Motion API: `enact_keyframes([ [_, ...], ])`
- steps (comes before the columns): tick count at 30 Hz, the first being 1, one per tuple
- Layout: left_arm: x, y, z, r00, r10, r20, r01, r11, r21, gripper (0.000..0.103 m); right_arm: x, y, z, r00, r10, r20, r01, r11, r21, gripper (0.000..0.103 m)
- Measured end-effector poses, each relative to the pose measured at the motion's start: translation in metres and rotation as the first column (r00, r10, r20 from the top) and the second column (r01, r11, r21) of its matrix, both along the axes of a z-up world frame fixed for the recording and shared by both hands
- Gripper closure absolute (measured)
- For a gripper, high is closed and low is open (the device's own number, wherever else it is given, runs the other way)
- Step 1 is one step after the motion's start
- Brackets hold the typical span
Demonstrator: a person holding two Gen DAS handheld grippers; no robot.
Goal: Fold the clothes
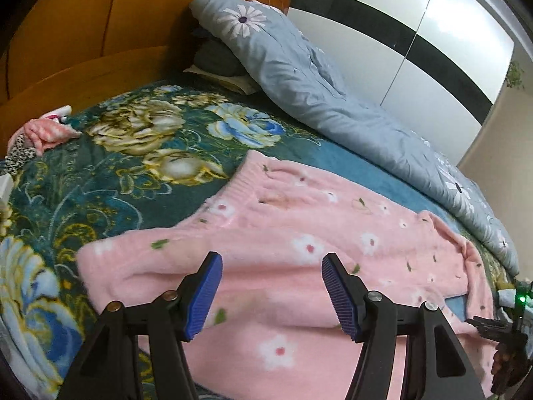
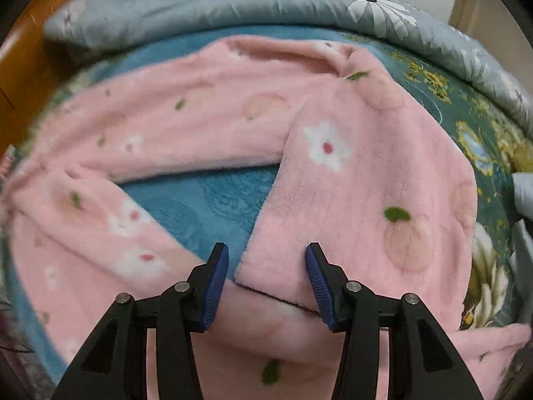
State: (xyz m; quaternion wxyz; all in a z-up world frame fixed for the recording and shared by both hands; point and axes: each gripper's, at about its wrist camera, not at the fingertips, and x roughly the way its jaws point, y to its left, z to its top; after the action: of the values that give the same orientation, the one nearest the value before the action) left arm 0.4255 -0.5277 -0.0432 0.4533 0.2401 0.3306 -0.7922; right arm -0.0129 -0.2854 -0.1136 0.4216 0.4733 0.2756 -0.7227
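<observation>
A pink fleece garment point(image 1: 299, 233) with white flowers and green leaves lies spread on the bed. My left gripper point(image 1: 271, 260) hovers open over its near part, with nothing between the blue pads. In the right wrist view one part of the garment point(image 2: 333, 166) lies folded back over the rest. Its hem edge point(image 2: 266, 286) lies below the gap of my right gripper point(image 2: 266, 250). That gripper stands open above the fabric, its pads apart from it. The other gripper's black body with a green light point(image 1: 518, 300) shows at the right edge of the left wrist view.
The bed has a teal floral blanket point(image 1: 133, 166). A grey-blue daisy duvet point(image 1: 316, 83) is bunched along the far side. A wooden headboard point(image 1: 100, 33) stands behind, a white wardrobe point(image 1: 416, 50) beyond. A small pile of pink clothes point(image 1: 43, 130) lies at the left.
</observation>
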Motion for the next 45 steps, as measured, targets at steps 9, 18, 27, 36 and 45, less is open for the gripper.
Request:
enact_keyframes([
  [9, 0.005, -0.010, -0.019, 1.000, 0.020, -0.016, -0.020, 0.999, 0.042, 0.035, -0.016, 0.010, 0.014, 0.996, -0.005, -0.088, 0.012, 0.997, 0.074, 0.092],
  [18, -0.009, -0.047, 0.005, 0.999, -0.010, 0.034, 0.010, 1.000, -0.005, 0.035, -0.156, 0.063, 0.135, 0.811, -0.360, -0.462, 0.379, 0.924, -0.054, 0.092],
  [27, -0.082, -0.174, 0.007, 0.973, -0.136, 0.188, 0.124, 0.989, 0.074, 0.034, -0.226, 0.072, 0.129, 0.689, -0.467, -0.554, 0.543, 0.839, -0.032, 0.093],
  [36, -0.100, -0.226, -0.067, 0.963, -0.176, 0.203, 0.117, 0.955, 0.274, 0.044, -0.223, 0.058, 0.113, 0.720, -0.438, -0.538, 0.520, 0.854, 0.001, 0.092],
  [45, -0.096, -0.212, -0.024, 0.989, -0.137, 0.059, 0.125, 0.978, 0.169, 0.097, -0.222, 0.072, 0.129, 0.722, -0.489, -0.489, 0.533, 0.844, -0.058, 0.092],
])
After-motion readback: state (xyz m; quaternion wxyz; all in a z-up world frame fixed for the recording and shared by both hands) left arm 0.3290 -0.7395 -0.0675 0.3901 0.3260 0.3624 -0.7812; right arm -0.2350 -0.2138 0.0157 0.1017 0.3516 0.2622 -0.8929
